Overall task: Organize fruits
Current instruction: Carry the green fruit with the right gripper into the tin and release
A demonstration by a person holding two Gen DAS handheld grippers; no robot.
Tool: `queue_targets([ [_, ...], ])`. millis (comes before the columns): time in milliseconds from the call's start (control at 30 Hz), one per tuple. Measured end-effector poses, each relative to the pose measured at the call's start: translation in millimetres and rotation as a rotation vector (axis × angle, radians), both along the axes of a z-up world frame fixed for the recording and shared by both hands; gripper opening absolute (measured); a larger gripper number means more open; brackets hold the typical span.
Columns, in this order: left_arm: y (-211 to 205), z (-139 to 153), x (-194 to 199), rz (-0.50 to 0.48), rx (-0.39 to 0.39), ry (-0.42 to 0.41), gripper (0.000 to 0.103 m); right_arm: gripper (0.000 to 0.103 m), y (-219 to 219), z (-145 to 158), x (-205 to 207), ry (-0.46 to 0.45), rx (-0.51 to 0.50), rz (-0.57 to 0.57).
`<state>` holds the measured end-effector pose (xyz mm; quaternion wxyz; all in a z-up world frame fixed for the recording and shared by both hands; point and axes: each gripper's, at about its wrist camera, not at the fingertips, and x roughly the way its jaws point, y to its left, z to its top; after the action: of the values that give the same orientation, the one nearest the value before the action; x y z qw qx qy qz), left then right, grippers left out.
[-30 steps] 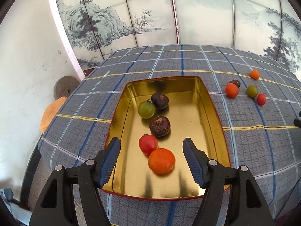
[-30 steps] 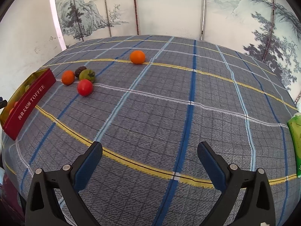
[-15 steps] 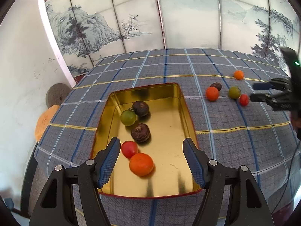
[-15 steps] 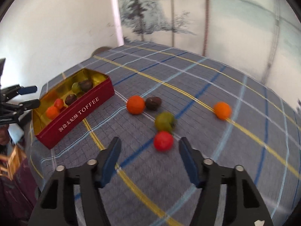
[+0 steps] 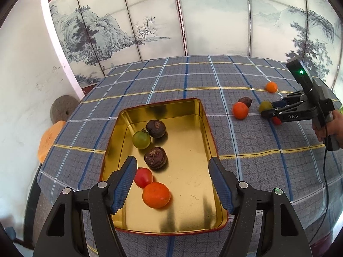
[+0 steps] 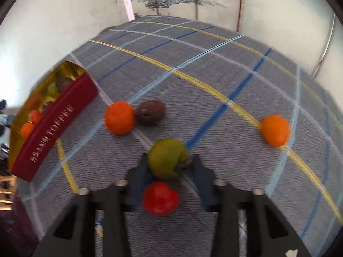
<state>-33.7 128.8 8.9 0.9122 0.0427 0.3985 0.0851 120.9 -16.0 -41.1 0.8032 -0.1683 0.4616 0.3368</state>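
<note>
The right gripper (image 6: 169, 167) is clenched on a green fruit (image 6: 168, 158), a red tomato (image 6: 160, 199) lying just nearer on the plaid cloth (image 6: 214, 68). The left gripper (image 5: 172, 182) hangs released, grasping nothing, above the near end of the gold tin (image 5: 193, 203); five fruits lie inside.

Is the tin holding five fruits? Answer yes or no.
Yes: the tin holds two brown fruits, a green one, a red one and an orange one.
</note>
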Motion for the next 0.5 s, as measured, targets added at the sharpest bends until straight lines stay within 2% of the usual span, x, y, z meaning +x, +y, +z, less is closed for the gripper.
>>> queue_targets([
  [67,3.3,-0.4,-1.4,0.006,-0.008,0.0,0.07,0.032,-0.8,8.8,-6.7,-0.029,0.003,-0.01],
  [133,6.4,-0.4,-3.9,0.009,-0.016,-0.002,0.07,0.032,3.6,22.1,-7.7,-0.044,0.053,-0.005],
  [233,11.0,0.2,-7.6,0.017,-0.023,-0.007,0.07,0.032,18.7,56.0,-30.9,-0.097,0.147,0.052],
  [333,15.7,1.0,-13.3,0.023,-0.038,-0.009,0.07,0.032,49.1,81.2,-51.7,-0.116,0.223,0.139],
  [500,23.2,2.3,-23.4,0.034,-0.027,-0.017,0.072,0.032,114.3,88.0,-73.2,-0.097,0.261,0.257],
])
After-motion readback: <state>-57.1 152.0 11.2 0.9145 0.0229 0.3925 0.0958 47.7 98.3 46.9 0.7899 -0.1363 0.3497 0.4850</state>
